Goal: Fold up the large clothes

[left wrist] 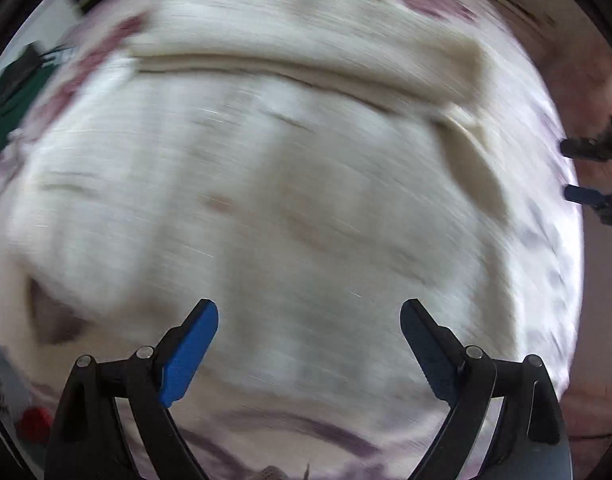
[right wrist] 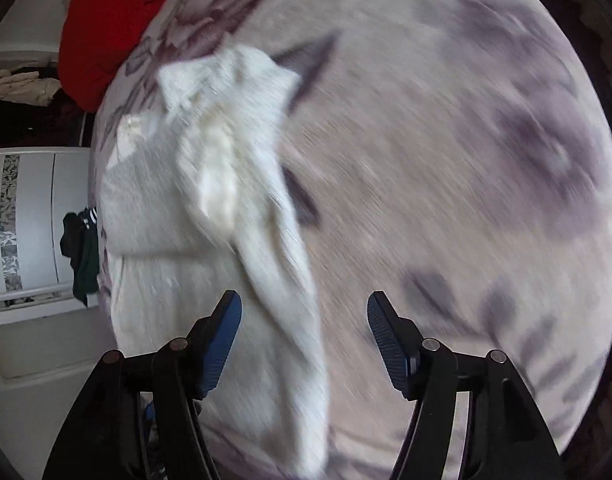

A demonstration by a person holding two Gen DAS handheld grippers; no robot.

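Observation:
A large white knitted garment [left wrist: 266, 184] lies spread on a bed with a floral cover [right wrist: 465, 160]; both views are motion-blurred. My left gripper [left wrist: 309, 312] is open and empty above the garment's middle. My right gripper [right wrist: 304, 308] is open and empty, over the garment's right edge, where a sleeve [right wrist: 282, 264] lies folded along the body [right wrist: 146, 208]. The right gripper also shows at the right edge of the left wrist view [left wrist: 577, 170], jaws apart, beside the garment.
A red cushion or blanket [right wrist: 102, 28] lies at the bed's far left corner. A dark green garment [right wrist: 82, 256] hangs at the bed's left edge, also in the left wrist view [left wrist: 14, 96]. A white cabinet [right wrist: 30, 224] stands beside the bed.

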